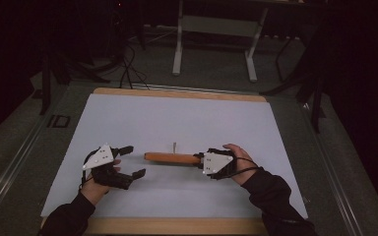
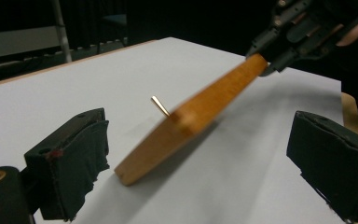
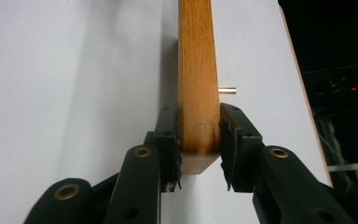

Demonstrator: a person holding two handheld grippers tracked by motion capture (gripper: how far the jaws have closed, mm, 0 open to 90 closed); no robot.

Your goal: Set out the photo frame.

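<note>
White sheet [image 1: 177, 123] covers a wooden table [image 1: 177, 93], whose bare edge shows at the far and near sides. Grey floor lies around the table. Beyond it the room is dark, with the pale legs of a desk [image 1: 211, 44] and loose black cables [image 1: 128, 64] on the floor.

2 hands come in from the bottom of the high view, each in a dark sleeve and each holding a black gripper with a grey 3-cornered plate on top.

Wooden bar [image 1: 171, 158], orange-brown and long, sits across the middle of the sheet. In the left gripper view its near end rests on the sheet and the rest slopes up toward the far gripper, so it is tilted. A thin brass-coloured pin [image 3: 227, 90] sticks out from 1 side of it.

Right gripper [image 1: 200, 161] clamps the bar's right end. In the right gripper view both padded jaws press flat against the bar's 2 sides.

Left gripper [image 1: 130, 160] is just left of the bar's free end, apart from it. Its jaws stand wide, with nothing between the pads [image 2: 81, 163]; in its own view the bar's end lies on the sheet ahead of them.
</note>
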